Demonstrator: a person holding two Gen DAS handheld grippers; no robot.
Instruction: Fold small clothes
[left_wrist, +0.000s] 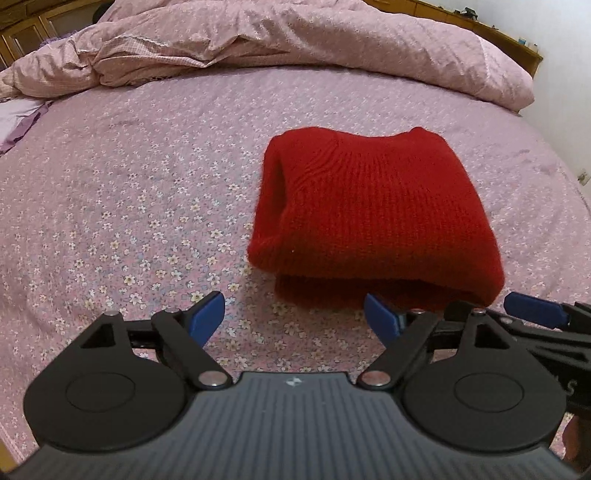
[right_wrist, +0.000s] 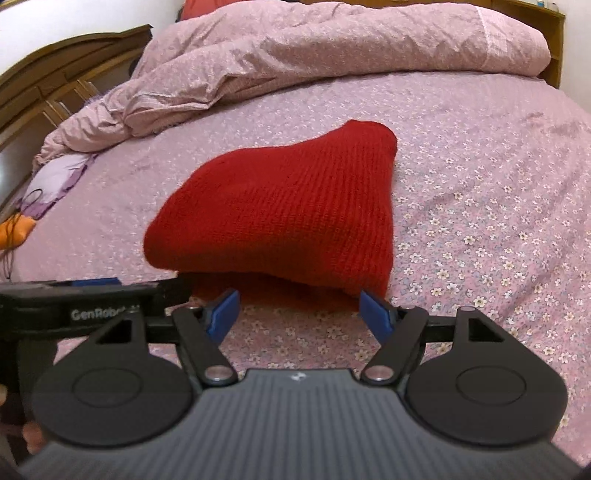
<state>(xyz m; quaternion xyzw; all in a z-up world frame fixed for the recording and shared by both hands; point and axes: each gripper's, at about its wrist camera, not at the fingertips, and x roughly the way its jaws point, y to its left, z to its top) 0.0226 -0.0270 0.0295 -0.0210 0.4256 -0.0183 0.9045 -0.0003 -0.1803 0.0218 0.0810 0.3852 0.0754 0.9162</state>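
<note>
A red knitted garment (left_wrist: 373, 218) lay folded into a thick, roughly square bundle on the bed's pink flowered sheet (left_wrist: 129, 206), its doubled layers showing along the near edge. The left gripper (left_wrist: 295, 317) hung just short of that near edge with its jaws standing wide apart and nothing between them; its blue pads (left_wrist: 207, 314) were clear of the knit, over bare sheet. The right gripper (right_wrist: 299, 314) sat close beside it, also spread wide and holding nothing, its blue fingertips (right_wrist: 375, 314) just in front of the bundle's lower layer without pressing on it. In the right wrist view the left gripper's black body crossed the left edge. A crumpled pink duvet (right_wrist: 295, 55) was heaped along the far side of the bed, well apart from the garment, and a wooden headboard (right_wrist: 55, 74) stood at the left
</note>
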